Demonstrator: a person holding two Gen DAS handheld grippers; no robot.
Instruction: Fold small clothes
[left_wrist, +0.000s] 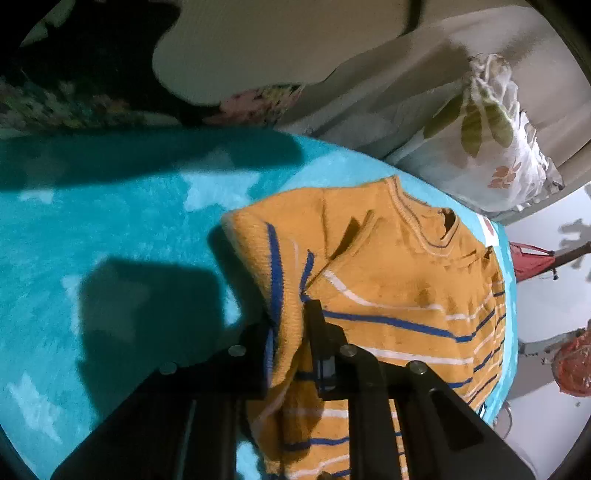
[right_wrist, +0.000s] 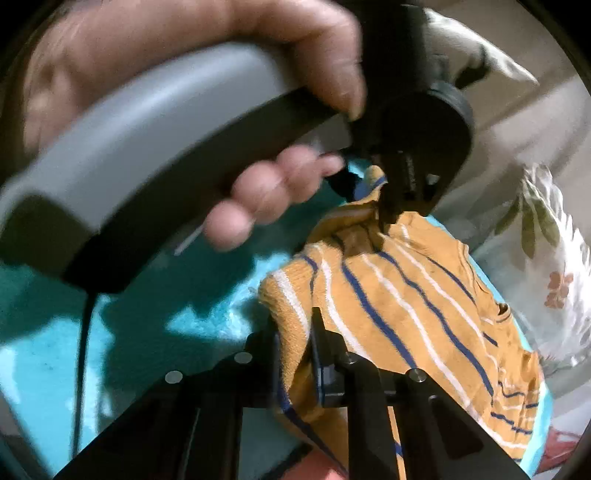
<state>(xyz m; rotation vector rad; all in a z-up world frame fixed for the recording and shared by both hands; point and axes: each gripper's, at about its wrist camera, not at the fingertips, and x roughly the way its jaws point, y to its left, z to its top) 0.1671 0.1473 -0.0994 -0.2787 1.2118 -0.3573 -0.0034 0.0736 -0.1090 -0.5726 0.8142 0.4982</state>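
Observation:
A small mustard-yellow knit sweater (left_wrist: 399, 280) with blue and white stripes lies on a turquoise star-patterned blanket (left_wrist: 122, 229). My left gripper (left_wrist: 290, 325) is shut on a lifted edge of the sweater, with fabric pinched between its fingers. In the right wrist view my right gripper (right_wrist: 295, 339) is shut on another edge of the same sweater (right_wrist: 413, 302), lifted off the blanket (right_wrist: 207, 325). The left gripper (right_wrist: 380, 206) also shows there, held by a hand (right_wrist: 258, 199), pinching the sweater's far edge.
A white floral pillow (left_wrist: 495, 140) lies beyond the sweater at the blanket's far right; it also shows in the right wrist view (right_wrist: 554, 266). A dark floral cloth (left_wrist: 74, 103) lies at the back left. Red items (left_wrist: 532, 258) sit on the pale floor to the right.

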